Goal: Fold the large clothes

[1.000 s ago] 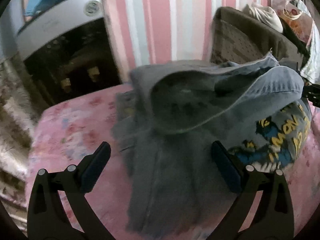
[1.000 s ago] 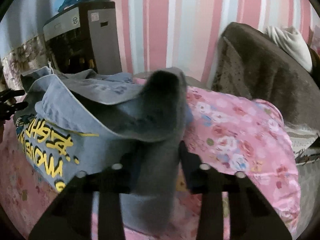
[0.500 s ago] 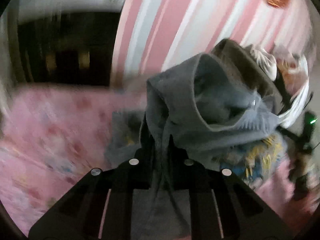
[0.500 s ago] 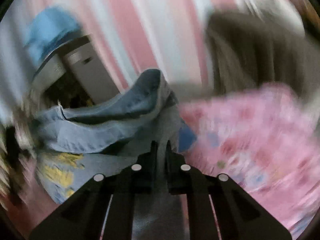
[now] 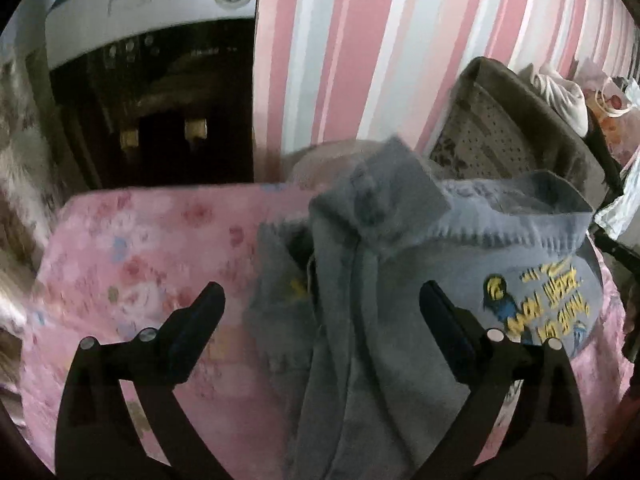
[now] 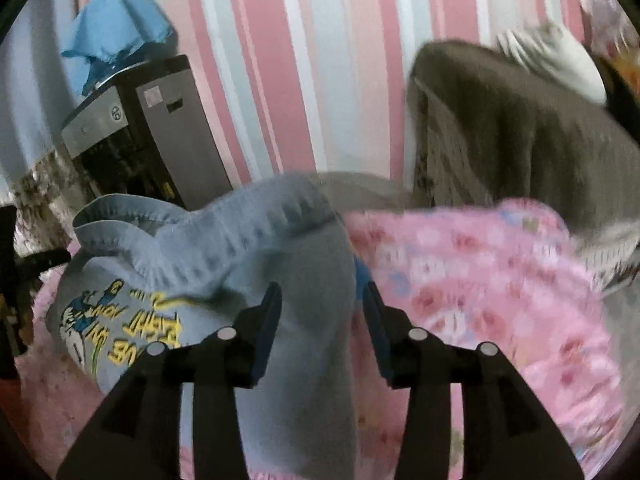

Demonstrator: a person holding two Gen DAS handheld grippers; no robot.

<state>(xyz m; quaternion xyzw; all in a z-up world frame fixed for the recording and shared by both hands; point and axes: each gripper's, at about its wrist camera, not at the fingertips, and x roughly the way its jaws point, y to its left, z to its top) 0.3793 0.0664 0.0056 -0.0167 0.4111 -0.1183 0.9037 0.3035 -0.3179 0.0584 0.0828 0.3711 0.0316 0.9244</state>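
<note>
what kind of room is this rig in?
Probably a home bedroom or living room: pink striped wallpaper, a pink floral bedspread under the grey sweatshirt, and a brown upholstered chair beside it.

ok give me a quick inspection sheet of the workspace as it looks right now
surface: pink floral bedspread, rumpled.
job's things: grey-blue sweatshirt with yellow and blue print, heaped and partly folded over itself.
clutter: nothing seen on the bedspread beside the garment.
grippers: left gripper opening, fingers wide, cloth between them untouched; right gripper opening, a fold of sweatshirt between its fingers, not visibly pressed.
cables: nothing seen.
surroundings: pink striped wall, dark cabinet, brown chair with white cloth on top.
</note>
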